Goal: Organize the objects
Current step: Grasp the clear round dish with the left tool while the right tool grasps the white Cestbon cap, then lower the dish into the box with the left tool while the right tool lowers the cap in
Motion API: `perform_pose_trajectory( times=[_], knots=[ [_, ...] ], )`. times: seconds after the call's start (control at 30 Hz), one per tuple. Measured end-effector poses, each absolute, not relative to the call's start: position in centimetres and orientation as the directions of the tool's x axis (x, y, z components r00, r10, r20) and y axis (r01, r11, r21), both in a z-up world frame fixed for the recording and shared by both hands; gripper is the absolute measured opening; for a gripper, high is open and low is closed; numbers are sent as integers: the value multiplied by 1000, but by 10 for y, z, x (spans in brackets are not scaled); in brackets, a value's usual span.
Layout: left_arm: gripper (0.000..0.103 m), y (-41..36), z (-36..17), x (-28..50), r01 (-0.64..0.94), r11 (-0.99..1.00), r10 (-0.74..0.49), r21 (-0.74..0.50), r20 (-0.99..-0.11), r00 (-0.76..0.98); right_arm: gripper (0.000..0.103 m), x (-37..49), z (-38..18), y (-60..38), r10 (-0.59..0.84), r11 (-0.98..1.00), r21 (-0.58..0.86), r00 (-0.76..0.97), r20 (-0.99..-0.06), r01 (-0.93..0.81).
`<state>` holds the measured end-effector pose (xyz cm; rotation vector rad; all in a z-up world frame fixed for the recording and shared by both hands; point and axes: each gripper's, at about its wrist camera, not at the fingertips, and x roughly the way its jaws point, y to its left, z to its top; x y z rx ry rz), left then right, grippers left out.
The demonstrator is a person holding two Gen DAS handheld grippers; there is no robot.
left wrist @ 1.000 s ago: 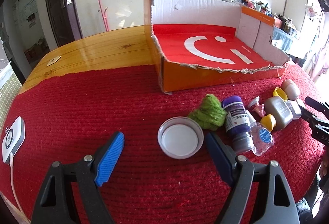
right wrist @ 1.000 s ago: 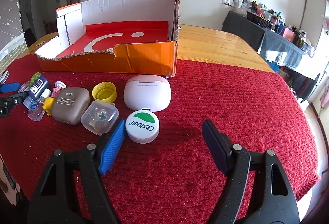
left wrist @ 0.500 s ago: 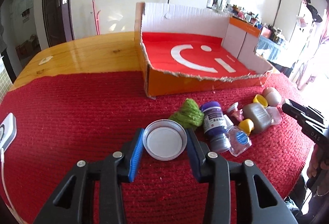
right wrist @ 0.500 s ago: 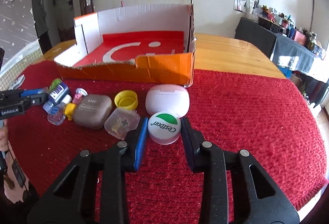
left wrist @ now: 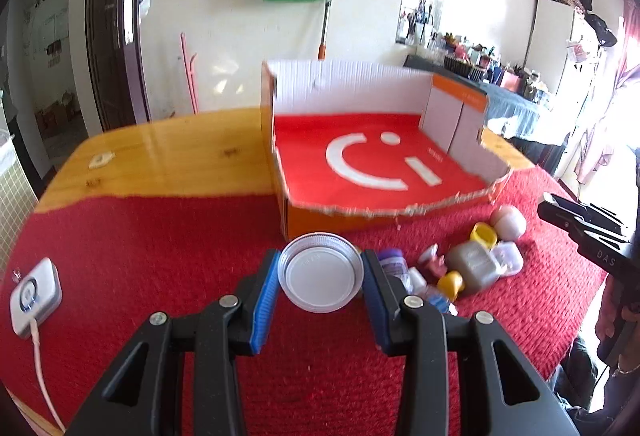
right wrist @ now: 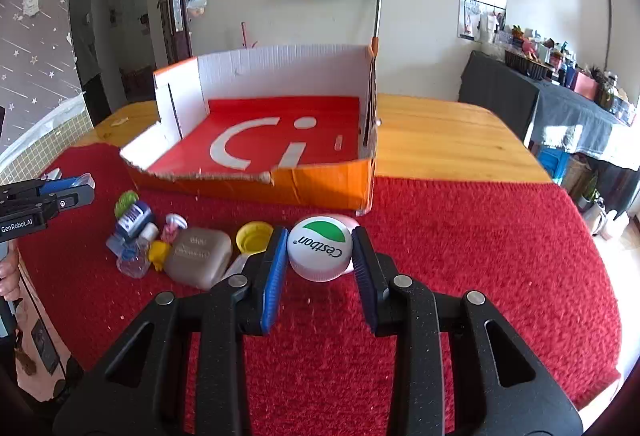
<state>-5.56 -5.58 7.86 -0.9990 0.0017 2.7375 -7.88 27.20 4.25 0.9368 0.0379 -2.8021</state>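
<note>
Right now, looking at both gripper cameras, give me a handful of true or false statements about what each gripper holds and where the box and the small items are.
1. The left gripper is clamped on a clear round lid. True.
2. The right gripper is empty. False: it is shut on a white cap with a green mark.
3. The orange cardboard box already holds several items. False: its red floor shows nothing in it.
4. A yellow cap lies on the red cloth beside a brown case. True.
5. The box's near wall is torn low. True.
</note>
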Motion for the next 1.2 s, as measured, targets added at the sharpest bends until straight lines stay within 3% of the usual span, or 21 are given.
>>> perform_pose_trajectory(
  times=[0.37,0.6,0.87,1.2],
  knots=[
    [42,-38,109,-99,-282,-957,262,-71,-632,-730,31,-126,79,263,-200,-970,5,-784,-587,244],
    [42,-15,96,-152,-350,-934,285,-73,-742,-607,31,-190,69,246,-230,-946,0,-667,-709,326],
    [42,0,63,-190,-390,-921,228,-25,-845,-484,31,-239,33,235,-183,-926,-21,-496,-849,377],
    [42,9,44,-198,-446,-894,185,33,-881,-436,31,-246,20,224,-139,-894,-75,-432,-891,442]
  ],
)
